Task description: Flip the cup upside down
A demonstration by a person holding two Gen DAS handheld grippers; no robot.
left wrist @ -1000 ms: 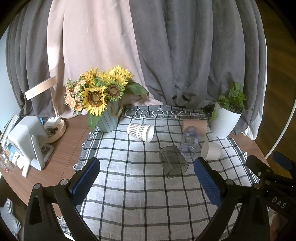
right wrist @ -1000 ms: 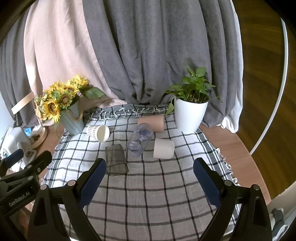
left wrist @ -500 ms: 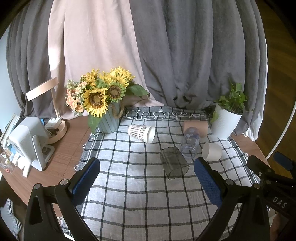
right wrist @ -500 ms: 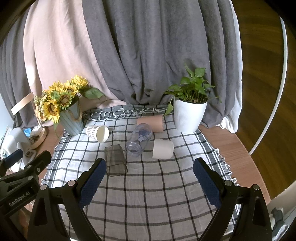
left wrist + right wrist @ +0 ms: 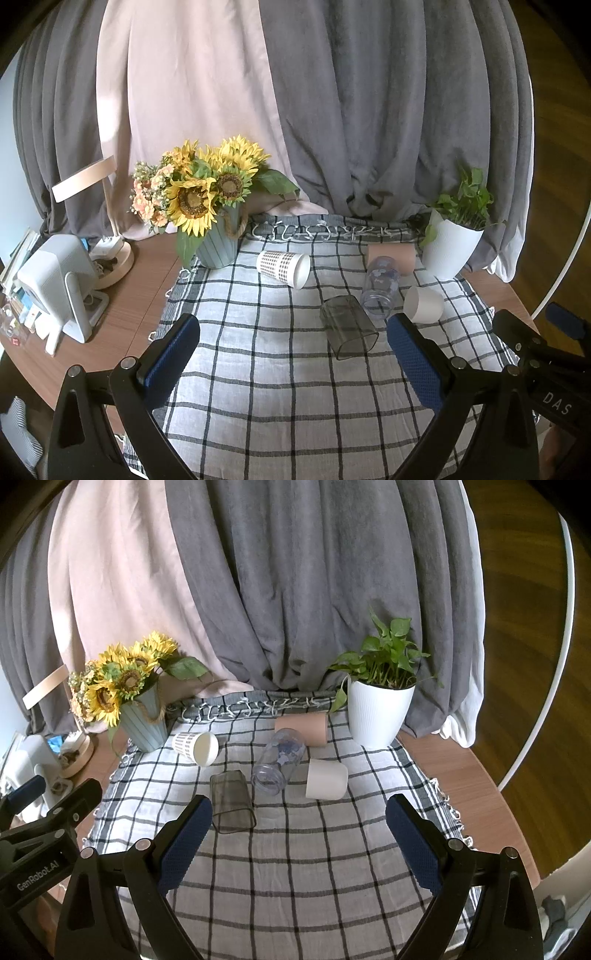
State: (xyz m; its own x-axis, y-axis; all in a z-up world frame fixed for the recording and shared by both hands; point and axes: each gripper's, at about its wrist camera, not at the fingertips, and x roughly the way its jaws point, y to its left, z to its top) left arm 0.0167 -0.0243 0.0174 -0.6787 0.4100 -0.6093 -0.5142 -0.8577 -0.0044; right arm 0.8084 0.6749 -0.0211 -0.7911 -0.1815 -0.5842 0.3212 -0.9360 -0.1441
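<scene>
Behind everything hung the grey curtain (image 5: 314,590), with a pale pink curtain (image 5: 177,110) to its left. Below them a round wooden worktop (image 5: 147,280) carried a checked cloth (image 5: 295,856) over most of its surface. At the back left of the cloth stood a blue vase of sunflowers (image 5: 218,243), and at the back right a white pot with a green plant (image 5: 378,712). Off the cloth on the left sat a white device (image 5: 55,284).

Five cups lay on their sides in the middle of the cloth. A smoky transparent cup (image 5: 232,801) lay nearest the camera, its mouth facing forward. Just beside it, to the right, lay a clear plastic cup (image 5: 279,762), and right of that a plain white cup (image 5: 327,779). A pink cup (image 5: 303,729) lay behind the clear one, close to the plant pot. A white dotted cup (image 5: 284,264) lay apart on the left, near the vase.

The left gripper (image 5: 291,362) hovered over the front of the cloth, its blue-padded fingers (image 5: 170,362) spread wide and holding nothing. The right gripper (image 5: 299,843) hovered likewise, fingers (image 5: 413,842) wide apart and empty.
</scene>
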